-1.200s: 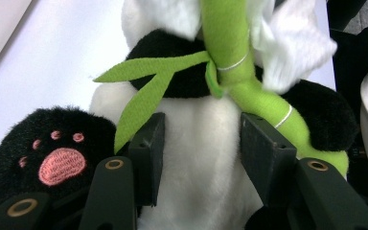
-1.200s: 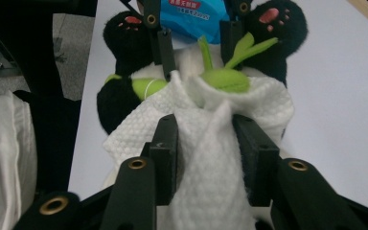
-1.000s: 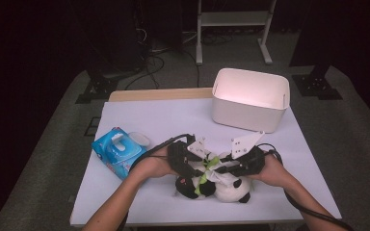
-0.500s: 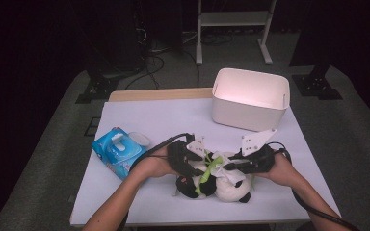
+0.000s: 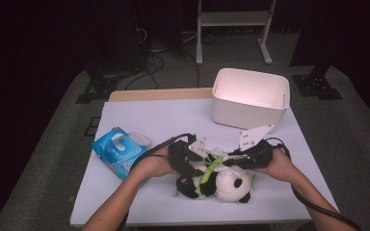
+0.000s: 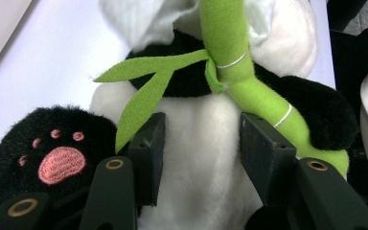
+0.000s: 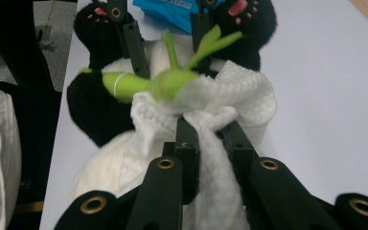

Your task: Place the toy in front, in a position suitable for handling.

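- Right tongs (image 7: 206, 139) have just closed tighter on the white cloth (image 7: 230, 96); the cloth now bunches over the panda (image 5: 217, 183).
- Left tongs (image 6: 201, 143) clamp the panda's belly, near centre of the worktop (image 5: 139, 115).
- Tissue pack (image 5: 118, 151) left; bin (image 5: 248, 98) far right.

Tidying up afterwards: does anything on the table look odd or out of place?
The panda plush lies on its back with a white cloth bunched over its face. The blue wipes pack sits askew, flap open.

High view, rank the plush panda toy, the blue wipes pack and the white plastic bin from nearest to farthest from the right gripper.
1. Plush panda toy: right under the right gripper.
2. White plastic bin: behind it, at the table's far edge.
3. Blue wipes pack: far left.
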`<state>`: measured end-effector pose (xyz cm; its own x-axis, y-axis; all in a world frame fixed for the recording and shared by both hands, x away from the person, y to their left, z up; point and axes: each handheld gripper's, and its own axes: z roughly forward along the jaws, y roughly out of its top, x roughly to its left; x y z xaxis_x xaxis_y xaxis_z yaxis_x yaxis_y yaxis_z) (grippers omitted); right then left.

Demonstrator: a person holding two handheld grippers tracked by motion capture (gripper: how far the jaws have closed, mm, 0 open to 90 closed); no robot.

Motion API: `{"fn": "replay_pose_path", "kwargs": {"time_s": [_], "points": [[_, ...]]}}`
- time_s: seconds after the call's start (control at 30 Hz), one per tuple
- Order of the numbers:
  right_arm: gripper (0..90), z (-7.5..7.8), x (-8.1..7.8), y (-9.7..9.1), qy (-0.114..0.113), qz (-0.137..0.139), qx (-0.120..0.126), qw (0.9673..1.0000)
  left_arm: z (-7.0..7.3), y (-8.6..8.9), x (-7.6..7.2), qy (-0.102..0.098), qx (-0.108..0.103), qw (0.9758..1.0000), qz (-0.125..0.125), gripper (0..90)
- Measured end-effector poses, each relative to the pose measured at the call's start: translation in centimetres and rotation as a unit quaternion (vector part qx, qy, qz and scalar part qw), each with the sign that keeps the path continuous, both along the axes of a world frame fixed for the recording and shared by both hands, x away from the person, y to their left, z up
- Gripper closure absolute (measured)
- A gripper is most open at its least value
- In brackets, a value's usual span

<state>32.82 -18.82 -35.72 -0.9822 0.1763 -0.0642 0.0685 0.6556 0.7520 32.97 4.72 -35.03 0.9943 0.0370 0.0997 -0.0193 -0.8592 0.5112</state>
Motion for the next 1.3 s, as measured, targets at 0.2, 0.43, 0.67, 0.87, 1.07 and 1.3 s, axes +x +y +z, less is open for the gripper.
{"fn": "replay_pose_path", "kwargs": {"time_s": [0.2, 0.43, 0.67, 0.87, 1.07, 1.3], "points": [[79.9, -0.2, 0.5, 0.9, 0.004, 0.009, -0.01, 0.9999, -0.1, 0.2, 0.0, 0.002, -0.007, 1.0, 0.005, 52.0], [79.9, -0.5, 0.7, -2.3, 0.01, -0.03, 0.003, 0.9995, -0.1, 0.2, 0.2, 0.004, -0.007, 0.9999, 0.007, 52.1], [79.8, -3.0, 0.7, -6.3, 0.046, -0.077, 0.018, 0.9958, -0.2, 0.1, 0.4, 0.007, -0.006, 0.9999, 0.011, 52.1], [79.8, -4.8, 0.0, -8.5, 0.065, -0.097, 0.032, 0.9927, -0.2, 0.1, 0.5, 0.01, -0.006, 0.9999, 0.01, 52.1], [79.8, -5.3, -1.2, -9.1, 0.069, -0.096, 0.036, 0.9923, -0.2, 0.1, 0.6, 0.01, -0.004, 0.9999, 0.01, 52.0], [79.7, -4.3, -2.3, -8.2, 0.056, -0.074, 0.041, 0.9949, -0.2, 0.1, 0.8, 0.012, -0.001, 0.9999, 0.012, 52.0]]}}
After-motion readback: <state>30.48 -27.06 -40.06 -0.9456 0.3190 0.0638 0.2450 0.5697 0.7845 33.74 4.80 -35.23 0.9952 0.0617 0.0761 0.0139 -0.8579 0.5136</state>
